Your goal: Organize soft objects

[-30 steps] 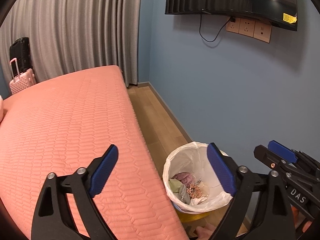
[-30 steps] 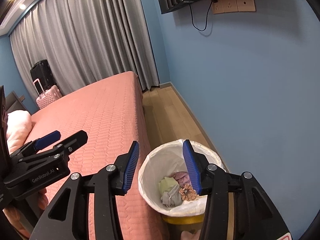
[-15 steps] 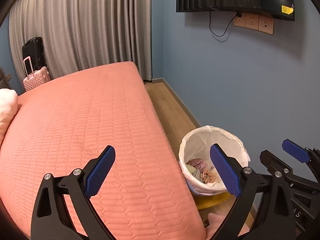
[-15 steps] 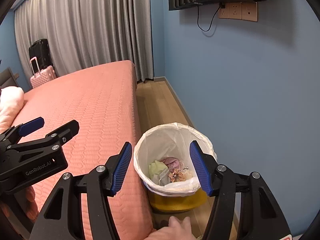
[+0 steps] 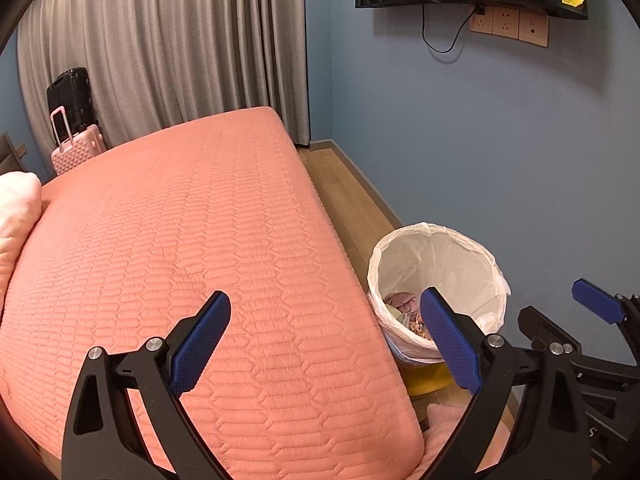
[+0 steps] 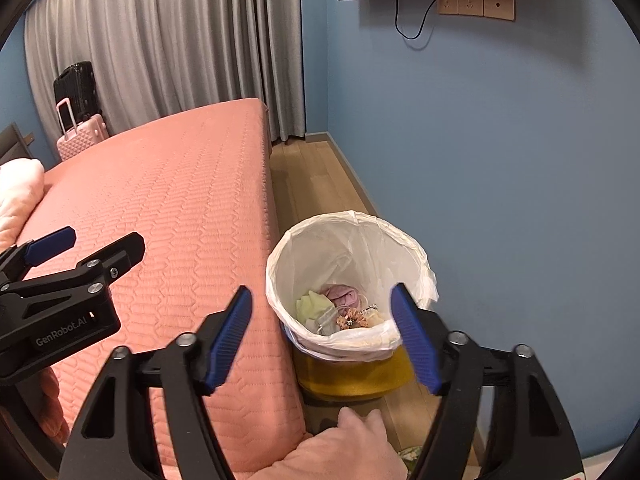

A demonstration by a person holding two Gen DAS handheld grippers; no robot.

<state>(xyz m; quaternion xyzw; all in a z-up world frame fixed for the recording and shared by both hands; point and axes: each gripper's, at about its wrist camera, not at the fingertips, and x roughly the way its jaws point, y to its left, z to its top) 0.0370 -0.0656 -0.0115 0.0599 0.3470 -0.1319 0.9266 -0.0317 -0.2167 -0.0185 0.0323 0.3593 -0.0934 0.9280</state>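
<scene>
Left claw (image 5: 324,344) was held over the near corner of the bed (image 5: 168,240), jaws spread wide, nothing between the blue pads (image 5: 200,336). It pointed along the quilted coral cover toward the grey curtain (image 5: 160,60).

Right claw (image 6: 322,332) hung lower and to the right, over the gap between bed and blue wall, jaws likewise wide apart and empty. It was aimed down into the bin (image 6: 352,372), a yellow one lined with a white bag (image 6: 348,248), standing on the wood floor just beside the bed's edge.

Soft objects (image 6: 336,308) lay in the bottom of the bin: a pale green piece, a pink bundle, a grey piece, and a small floral item.

The right wrist view alone showed the bin's contents clearly, a hand (image 6: 360,428) low in frame near the bin's base, and the left claw from the side at left. The left wrist view hid most of the contents behind its right finger, but showed more of the bed, a pale pink pillow (image 5: 16,208) at far left, the pink suitcase (image 5: 76,148) with a black one (image 5: 70,96) behind it, and the right claw (image 5: 568,320) at lower right.
</scene>
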